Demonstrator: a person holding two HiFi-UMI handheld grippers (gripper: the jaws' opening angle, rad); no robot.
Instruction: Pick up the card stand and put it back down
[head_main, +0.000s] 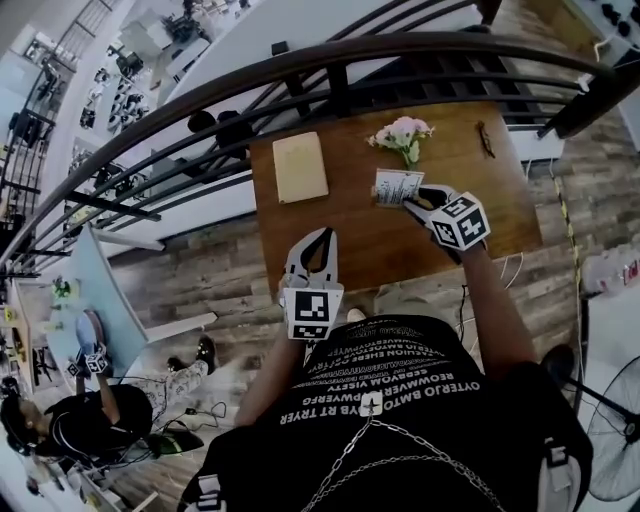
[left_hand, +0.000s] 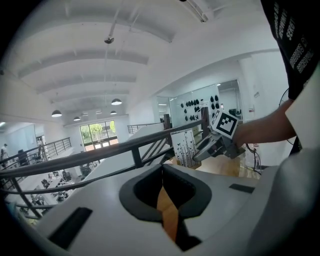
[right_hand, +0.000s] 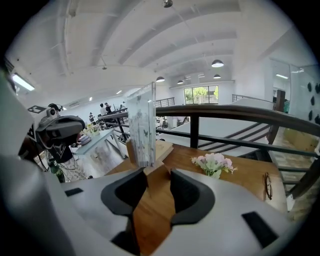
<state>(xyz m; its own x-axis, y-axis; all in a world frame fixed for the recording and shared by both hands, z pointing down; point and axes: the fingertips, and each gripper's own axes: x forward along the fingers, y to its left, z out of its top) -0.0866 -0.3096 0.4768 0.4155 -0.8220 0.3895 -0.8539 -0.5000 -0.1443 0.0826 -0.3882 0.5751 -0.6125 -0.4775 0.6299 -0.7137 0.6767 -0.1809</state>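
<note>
The card stand (head_main: 397, 186), a clear printed panel on a small wooden base, is on the right half of the wooden table (head_main: 350, 235). My right gripper (head_main: 408, 200) is shut on its base. In the right gripper view the panel (right_hand: 141, 131) rises just past the tips, with the wooden base pinched between them (right_hand: 156, 172). I cannot tell whether the base touches the tabletop. In the left gripper view the card stand (left_hand: 184, 148) is ahead with the right gripper (left_hand: 210, 148) on it. My left gripper (head_main: 322, 235) hovers at the table's front edge, its tips (left_hand: 161, 175) together and empty.
A pale notebook (head_main: 300, 167) lies at the table's back left. A pink flower sprig (head_main: 403, 135) lies just behind the stand, and glasses (head_main: 486, 139) lie at the back right. A dark railing (head_main: 300, 70) runs behind the table. A person (head_main: 80, 425) stands at lower left.
</note>
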